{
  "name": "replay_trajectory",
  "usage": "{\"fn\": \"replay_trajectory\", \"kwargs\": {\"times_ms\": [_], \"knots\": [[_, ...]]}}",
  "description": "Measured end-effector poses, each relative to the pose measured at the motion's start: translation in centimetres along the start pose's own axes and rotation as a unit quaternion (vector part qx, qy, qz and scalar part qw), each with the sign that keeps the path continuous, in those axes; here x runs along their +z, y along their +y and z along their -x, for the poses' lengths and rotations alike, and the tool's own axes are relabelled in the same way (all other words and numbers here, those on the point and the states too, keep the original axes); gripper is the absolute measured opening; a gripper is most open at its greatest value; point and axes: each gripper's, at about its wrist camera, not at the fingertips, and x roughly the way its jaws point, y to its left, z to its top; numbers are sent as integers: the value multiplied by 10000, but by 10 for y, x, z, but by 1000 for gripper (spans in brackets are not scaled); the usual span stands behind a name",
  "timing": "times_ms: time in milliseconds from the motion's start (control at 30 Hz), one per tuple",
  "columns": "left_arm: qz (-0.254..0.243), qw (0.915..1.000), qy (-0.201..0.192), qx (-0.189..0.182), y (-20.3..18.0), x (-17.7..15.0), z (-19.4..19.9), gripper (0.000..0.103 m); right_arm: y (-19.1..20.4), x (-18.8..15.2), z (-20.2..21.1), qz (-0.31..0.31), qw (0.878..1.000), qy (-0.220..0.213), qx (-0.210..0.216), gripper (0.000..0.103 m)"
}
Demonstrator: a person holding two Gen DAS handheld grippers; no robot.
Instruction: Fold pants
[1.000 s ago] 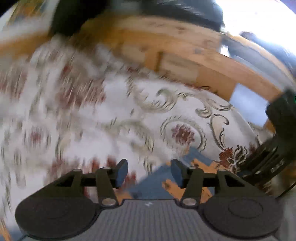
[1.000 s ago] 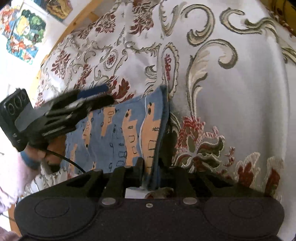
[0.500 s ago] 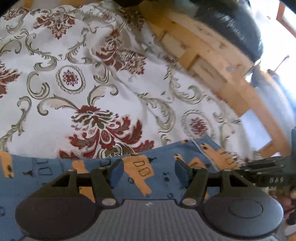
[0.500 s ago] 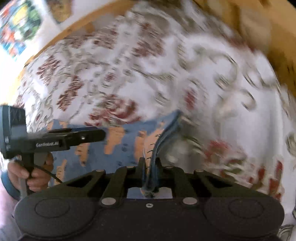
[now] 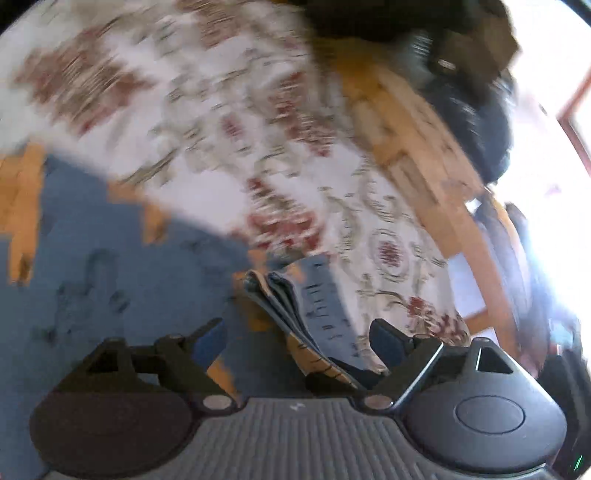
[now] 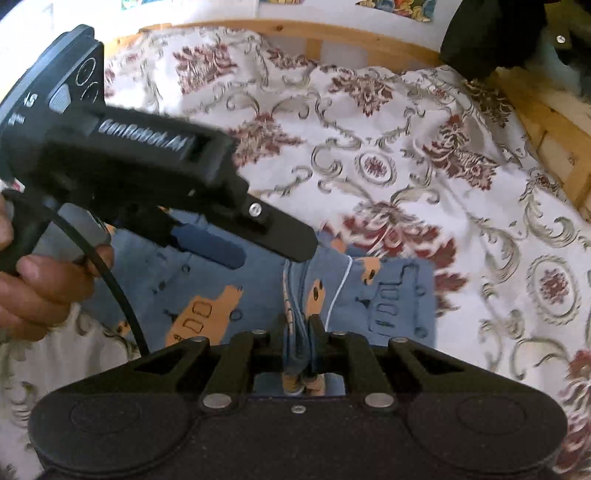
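The pants are blue with orange prints and lie on a floral bedspread. My right gripper is shut on a bunched, layered edge of them, which stands upright between its fingers. A white drawstring hangs beside that fold. My left gripper, held by a hand, hovers just beyond it over the cloth. In the blurred left wrist view the left gripper is open, and the same raised fold sits between its fingers, nearer the right one. More of the pants spread to the left.
A wooden bed frame runs along the far and right sides of the bedspread. A dark bulky object rests on the frame at the upper right, seen too in the left wrist view as a dark bag. Posters hang on the wall behind.
The left gripper has swung across the pants to the fold held by the right gripper and now straddles it, still open. The right gripper stays shut on the edge.
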Motion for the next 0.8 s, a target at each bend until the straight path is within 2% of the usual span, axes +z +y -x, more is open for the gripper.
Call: {"fn": "replay_trajectory", "kwargs": {"times_ms": [100, 300, 367, 433, 467, 533, 667, 767, 800], "knots": [[413, 9991, -7, -32, 25, -2, -9, 87, 9, -12, -10, 160, 9997, -61, -151, 14], [150, 9999, 53, 19, 14, 9, -22, 87, 11, -25, -11, 106, 9992, -214, -311, 18], [164, 9997, 71, 167, 11, 10, -28, 80, 11, -29, -12, 48, 9992, -193, -340, 19], [96, 9989, 115, 442, 7, 11, -32, 50, 12, -31, -12, 17, 9991, -172, -389, 22], [119, 9979, 171, 607, 6, 13, -34, 44, 13, -33, -11, -23, 9990, -164, -418, 26], [215, 9975, 182, 655, 6, 14, -35, 37, 15, -38, -9, -106, 9988, -123, -455, 31], [455, 9970, 259, 570, 12, 13, -36, 21, 17, -46, -4, -261, 9983, -168, -488, 31], [521, 9969, 264, 529, 13, 13, -36, 16, 15, -44, -3, -326, 9981, -226, -475, 18], [540, 9968, 269, 523, 13, 13, -36, 15, 14, -44, -3, -309, 9981, -248, -481, 17]]}}
